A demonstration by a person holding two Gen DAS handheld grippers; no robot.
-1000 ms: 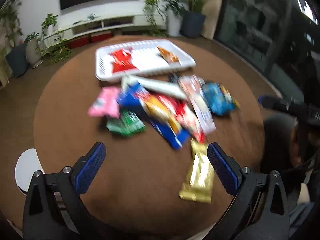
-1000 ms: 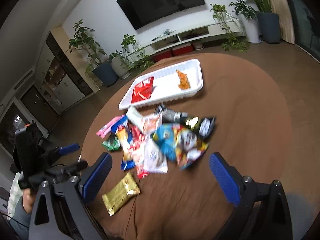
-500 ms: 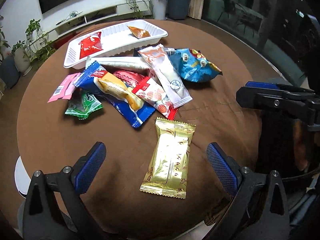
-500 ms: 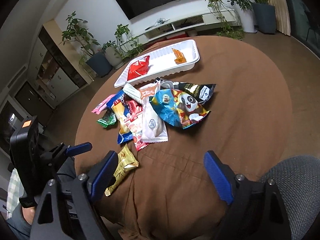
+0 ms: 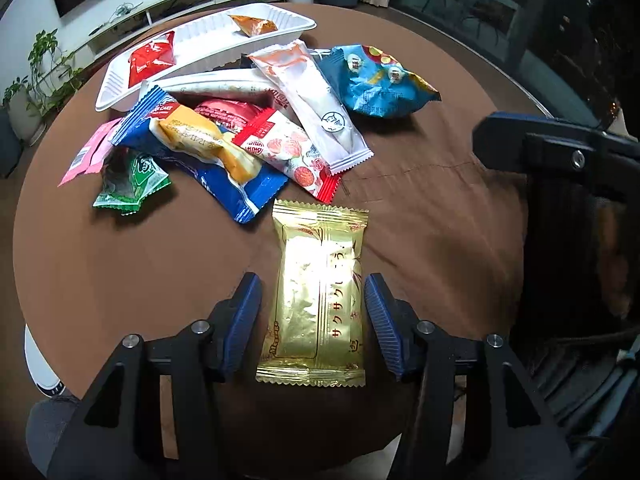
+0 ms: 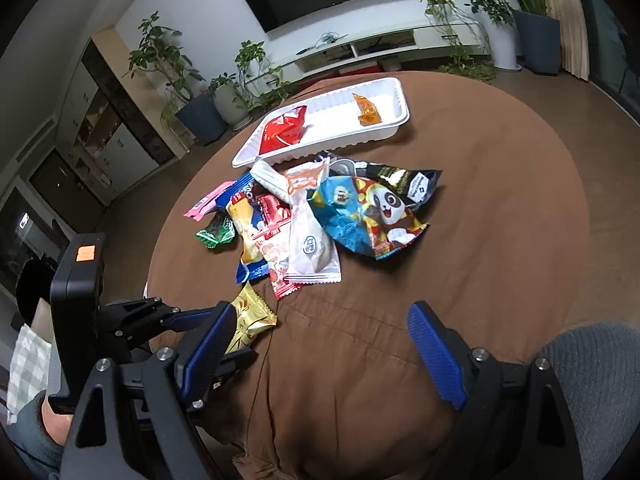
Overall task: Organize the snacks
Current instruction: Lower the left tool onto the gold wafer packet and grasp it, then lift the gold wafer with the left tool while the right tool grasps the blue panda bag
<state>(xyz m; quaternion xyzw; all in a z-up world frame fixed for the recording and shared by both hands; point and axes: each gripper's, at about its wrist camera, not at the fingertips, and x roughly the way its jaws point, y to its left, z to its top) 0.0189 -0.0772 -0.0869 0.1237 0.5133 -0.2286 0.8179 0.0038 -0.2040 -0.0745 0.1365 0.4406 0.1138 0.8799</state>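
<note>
A gold snack packet (image 5: pixel 318 300) lies on the brown table near its front edge, also seen in the right wrist view (image 6: pixel 250 318). My left gripper (image 5: pixel 312 316) straddles it with its jaws partly closed, one finger on each side, a small gap still showing. A pile of several snack packets (image 5: pixel 256 136) lies behind it. The white tray (image 5: pixel 280 36) at the back holds a red packet (image 5: pixel 154 58) and an orange packet (image 5: pixel 252 24). My right gripper (image 6: pixel 320 348) is open and empty above the table's near edge.
A blue panda bag (image 6: pixel 368 212) lies at the pile's right side. The round table (image 6: pixel 500 208) has a brown cloth. A grey chair (image 6: pixel 592 380) sits at the near right. Plants and a TV shelf stand beyond the table.
My left gripper has moved down and forward over the gold packet and its jaws have narrowed around it. My right gripper has shifted only slightly.
</note>
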